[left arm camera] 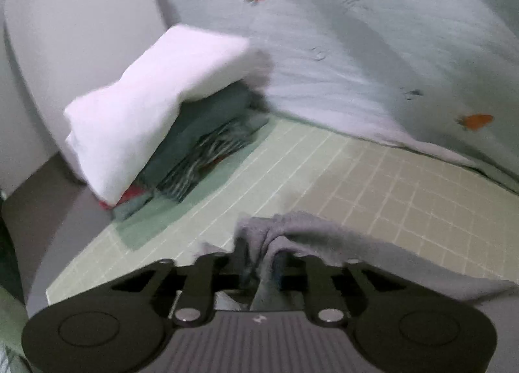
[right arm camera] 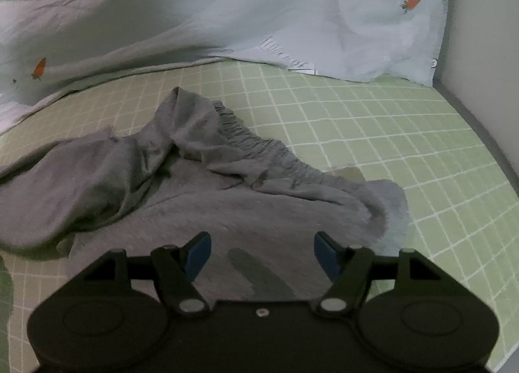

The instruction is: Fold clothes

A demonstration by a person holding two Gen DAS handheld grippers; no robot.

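A crumpled grey garment (right arm camera: 181, 184) with a gathered elastic waistband (right arm camera: 256, 145) lies on the green checked sheet (right arm camera: 373, 132). In the left wrist view a bunch of the same grey cloth (left arm camera: 311, 236) rises between the fingers of my left gripper (left arm camera: 261, 254). The jaws stand narrow and pinch that fold, and the cloth hides their tips. My right gripper (right arm camera: 262, 254) hovers low over the near part of the garment. Its blue pads (right arm camera: 198, 256) are wide apart with nothing pinched between them.
A stack of folded clothes (left arm camera: 201, 145) topped by a white piece (left arm camera: 152, 103) sits at the left on the sheet (left arm camera: 324, 158), against a pale upright panel (left arm camera: 81, 32). A pale blue duvet with carrot prints (left arm camera: 373, 48) (right arm camera: 259, 9) is heaped behind. A wall (right arm camera: 480, 32) borders the right.
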